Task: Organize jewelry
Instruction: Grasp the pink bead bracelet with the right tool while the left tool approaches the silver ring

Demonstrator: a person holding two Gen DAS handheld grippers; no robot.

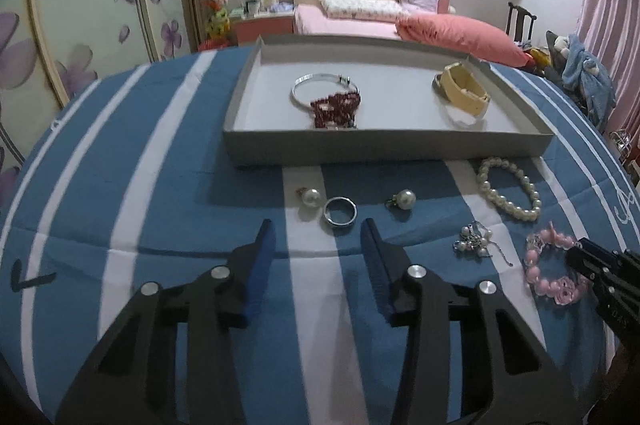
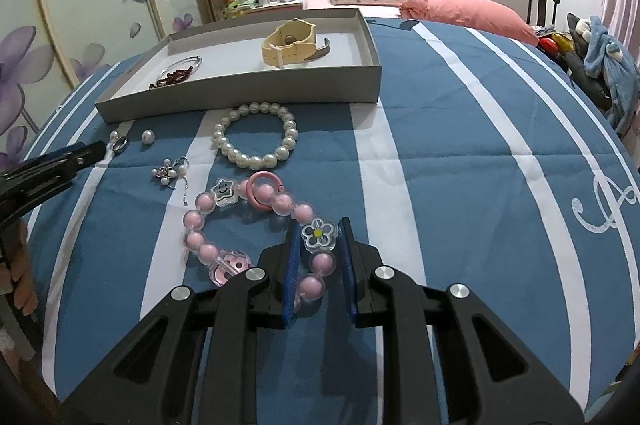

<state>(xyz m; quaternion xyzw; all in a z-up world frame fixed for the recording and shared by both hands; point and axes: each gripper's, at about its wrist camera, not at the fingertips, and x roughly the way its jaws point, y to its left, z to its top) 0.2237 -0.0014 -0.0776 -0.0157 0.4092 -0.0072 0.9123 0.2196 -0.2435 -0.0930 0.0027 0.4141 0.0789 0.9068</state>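
The grey tray (image 1: 384,145) sits across the upper middle of the left wrist view, evidently as the collecting place: a silver bangle (image 1: 320,85) with a dark red bead bracelet (image 1: 335,109) lying over it occupies its left part, and a cream watch (image 1: 464,91) its right, so the loose pieces on the blue striped cloth (image 1: 160,185) below are probably what remains to be sorted. The left gripper (image 1: 318,237) hangs with its jaws apart and nothing between them, its tips just short of a silver ring (image 1: 340,211) at the centre of that frame, which looks like its next pick; a pearl earring (image 1: 311,197) lies beside the ring on the left and another pearl earring (image 1: 404,200) on the right. In the lower middle of the right wrist view the right gripper (image 2: 318,257) is nearly closed around the pink bead bracelet (image 2: 256,201), its blue pads flanking the clear flower charm and two pink beads; whether they actually press on the strand I cannot tell. That bracelet is chunky: glossy pink beads, clear star and flower charms, a pink ring clasp. A white pearl bracelet (image 2: 256,137) and a small pearl cluster (image 2: 170,173) lie above it, left of centre.
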